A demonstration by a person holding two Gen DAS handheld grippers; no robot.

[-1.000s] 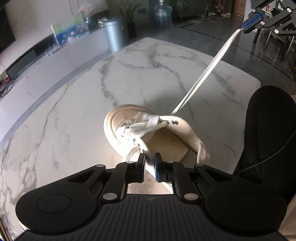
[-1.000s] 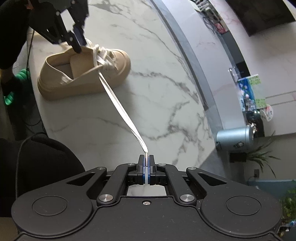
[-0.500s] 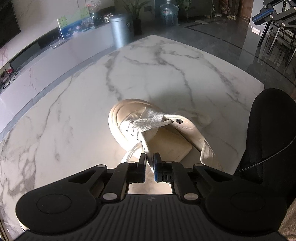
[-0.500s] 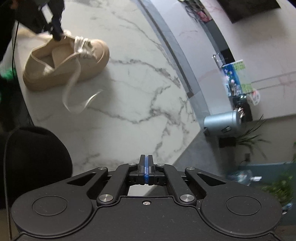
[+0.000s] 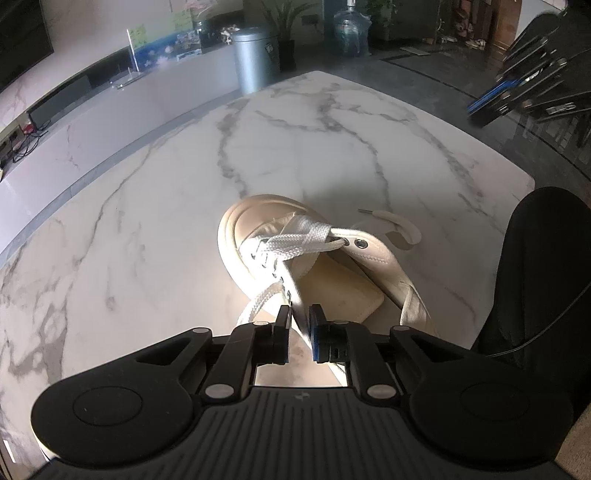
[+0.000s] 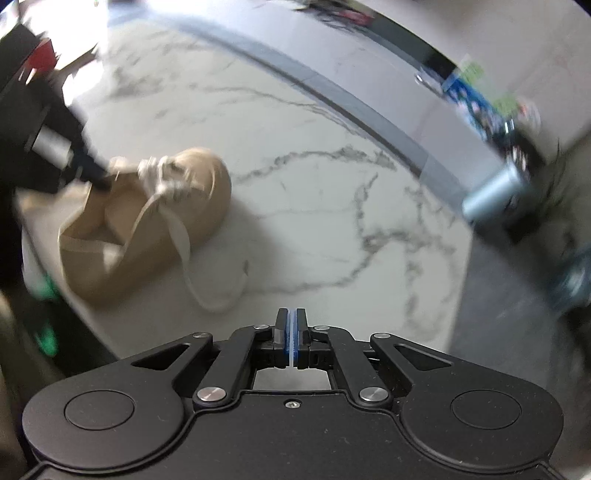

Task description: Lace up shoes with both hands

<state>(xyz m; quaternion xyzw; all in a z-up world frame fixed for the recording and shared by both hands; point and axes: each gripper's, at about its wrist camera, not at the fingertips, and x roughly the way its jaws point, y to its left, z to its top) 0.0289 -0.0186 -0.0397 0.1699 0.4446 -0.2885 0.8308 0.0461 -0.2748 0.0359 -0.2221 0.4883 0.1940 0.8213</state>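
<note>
A cream low shoe (image 5: 255, 236) (image 6: 147, 243) lies on the white marble table (image 5: 155, 206), toe pointing away from my left gripper. My left gripper (image 5: 299, 314) sits at the shoe's near eyelet edge; its jaws are opening, with that edge still between the pads. White lace (image 5: 299, 236) crosses the front eyelets. One loose lace end (image 5: 402, 229) (image 6: 218, 295) curls on the table beside the shoe. My right gripper (image 6: 291, 332) is shut and empty, hovering over the table to the shoe's right. It shows blurred at the top right of the left wrist view (image 5: 491, 107).
A grey cylindrical bin (image 5: 255, 59) (image 6: 495, 192) stands past the table's far edge, by a long low counter (image 5: 110, 96). A black rounded seat back (image 5: 543, 277) rises at the table's right side. A water bottle (image 5: 351, 29) and plants are on the floor behind.
The right gripper let the taut lace go; it fell and now curls on the table. The right gripper rolled and sank closer to the table. The left gripper stayed at the shoe.
</note>
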